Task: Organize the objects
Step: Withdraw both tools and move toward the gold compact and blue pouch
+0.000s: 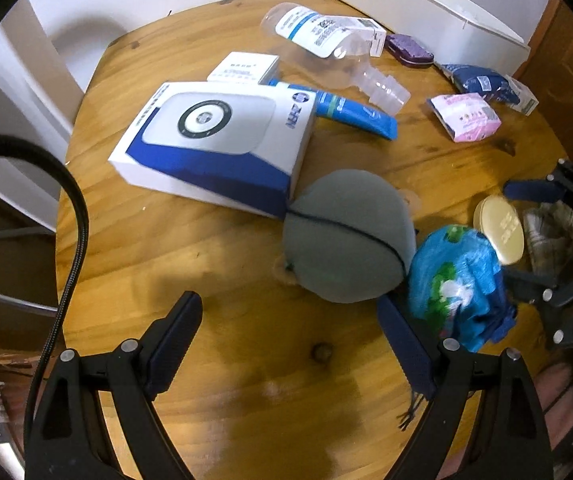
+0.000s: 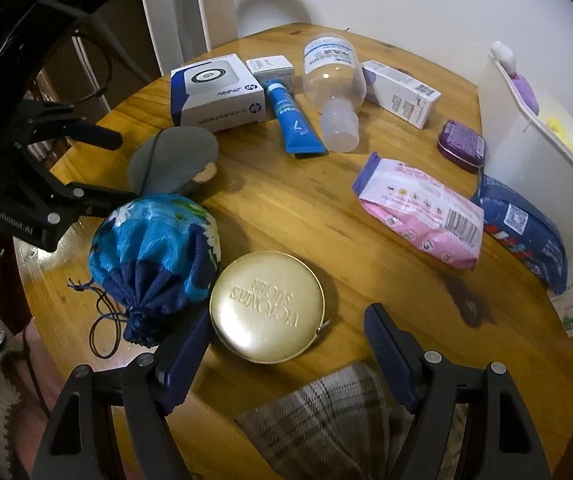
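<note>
1. Wooden table (image 2: 286,208) with a white bin (image 2: 526,152) at three o'clock in the right view. Probably the place for the loose things, so plan each carry toward that side.
2. White-and-blue box (image 2: 214,96) at eleven o'clock, lying flat with its long axis from nine to three. Too wide for an easy pinch, so better left for later.
3. Clear bottle (image 2: 332,76) at twelve o'clock, lying down along twelve to six, neck toward six. Likely to roll, so grip it across the body.
4. Blue drawstring bag (image 2: 154,248) at nine o'clock of the right gripper (image 2: 288,316), tied neck toward seven. Soft, so pinch the gathered neck.
5. Gold round tin (image 2: 266,306), probably the thing now in hand. Lying flat near the table edge, just beside the bag and just ahead of the right fingers, closer to the left one. No long axis, lettering upside down in this view.
6. Right gripper wide apart and empty. Shift toward nine to centre the tin, go low, close across its rim, and keep the bag's cord out.
7. Left gripper (image 1: 288,302) also spread wide with nothing in it, over bare wood. Keep it away from the right one.
</note>
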The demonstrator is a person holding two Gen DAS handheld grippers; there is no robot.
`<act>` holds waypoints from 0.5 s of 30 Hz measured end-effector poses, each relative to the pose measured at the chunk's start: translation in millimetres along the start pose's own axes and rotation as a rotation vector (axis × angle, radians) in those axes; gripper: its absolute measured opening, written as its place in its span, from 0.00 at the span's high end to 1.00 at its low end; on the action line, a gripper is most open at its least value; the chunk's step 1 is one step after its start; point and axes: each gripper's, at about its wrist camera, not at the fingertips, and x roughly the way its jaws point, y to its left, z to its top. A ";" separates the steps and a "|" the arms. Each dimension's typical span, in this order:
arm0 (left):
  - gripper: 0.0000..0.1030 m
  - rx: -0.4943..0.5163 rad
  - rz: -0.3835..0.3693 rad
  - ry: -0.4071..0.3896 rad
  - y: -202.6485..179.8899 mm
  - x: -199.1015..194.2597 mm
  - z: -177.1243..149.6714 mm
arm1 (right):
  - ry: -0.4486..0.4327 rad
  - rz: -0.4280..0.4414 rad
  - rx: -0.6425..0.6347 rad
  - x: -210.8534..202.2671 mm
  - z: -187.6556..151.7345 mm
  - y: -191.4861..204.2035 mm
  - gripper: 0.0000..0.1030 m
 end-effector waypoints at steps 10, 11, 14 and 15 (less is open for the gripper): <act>0.12 0.006 -0.013 -0.019 -4.0 -1.2 21.3 | -0.009 0.018 -0.034 1.9 2.1 4.3 0.24; 0.12 0.003 -0.015 -0.022 -3.7 -1.6 23.8 | -0.011 0.020 -0.039 2.3 2.5 4.9 0.24; 0.12 -0.008 -0.013 -0.027 -3.9 -1.3 29.6 | -0.018 0.025 -0.047 3.3 3.3 5.4 0.24; 0.12 -0.013 -0.012 -0.025 -4.4 -1.3 30.7 | -0.021 0.027 -0.048 3.5 3.5 5.3 0.24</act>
